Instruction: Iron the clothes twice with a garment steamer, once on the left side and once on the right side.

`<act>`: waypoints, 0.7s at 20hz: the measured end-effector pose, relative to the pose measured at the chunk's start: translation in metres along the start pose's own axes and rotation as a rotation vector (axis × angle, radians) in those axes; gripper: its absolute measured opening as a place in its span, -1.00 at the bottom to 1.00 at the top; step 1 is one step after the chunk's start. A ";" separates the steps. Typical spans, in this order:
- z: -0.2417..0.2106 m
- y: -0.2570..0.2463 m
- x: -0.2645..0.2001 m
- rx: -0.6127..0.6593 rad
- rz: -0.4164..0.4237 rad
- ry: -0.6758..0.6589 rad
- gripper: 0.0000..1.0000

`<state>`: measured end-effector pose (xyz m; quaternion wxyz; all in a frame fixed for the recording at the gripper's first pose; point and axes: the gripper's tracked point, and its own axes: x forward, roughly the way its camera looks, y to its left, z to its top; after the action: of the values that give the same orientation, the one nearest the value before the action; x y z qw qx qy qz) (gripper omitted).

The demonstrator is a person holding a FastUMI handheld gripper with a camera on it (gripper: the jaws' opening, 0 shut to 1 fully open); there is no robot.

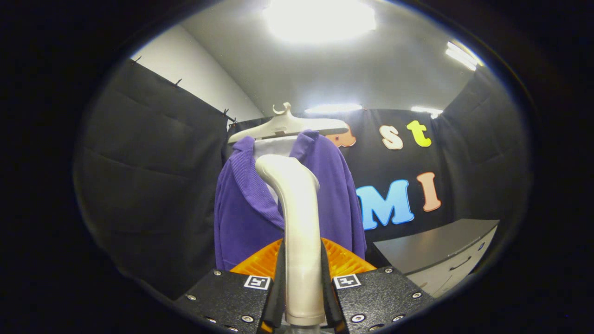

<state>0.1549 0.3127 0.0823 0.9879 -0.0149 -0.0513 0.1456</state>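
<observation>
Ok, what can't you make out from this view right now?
- Steamer head face: turned away toward the purple garment; contact unclear.
- Garment's middle: hidden behind the steamer, which the gripper is shut on.
- Garment's hem: hidden by the gripper body.
- White inner layer under the hanger: mostly covered.

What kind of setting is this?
Likely a cloth-walled test booth: black cloth wall, purple garment on a hanger, grey cabinet. Gripper is shut on the steamer handle.
</observation>
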 end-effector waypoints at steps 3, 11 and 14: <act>0.037 0.023 0.017 -0.017 0.035 -0.059 -0.30; 0.071 0.074 0.074 -0.075 0.064 -0.084 -0.29; 0.062 0.088 0.092 -0.114 0.065 -0.058 -0.30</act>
<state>0.2106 0.4240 0.1486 0.9783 -0.0685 -0.0877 0.1748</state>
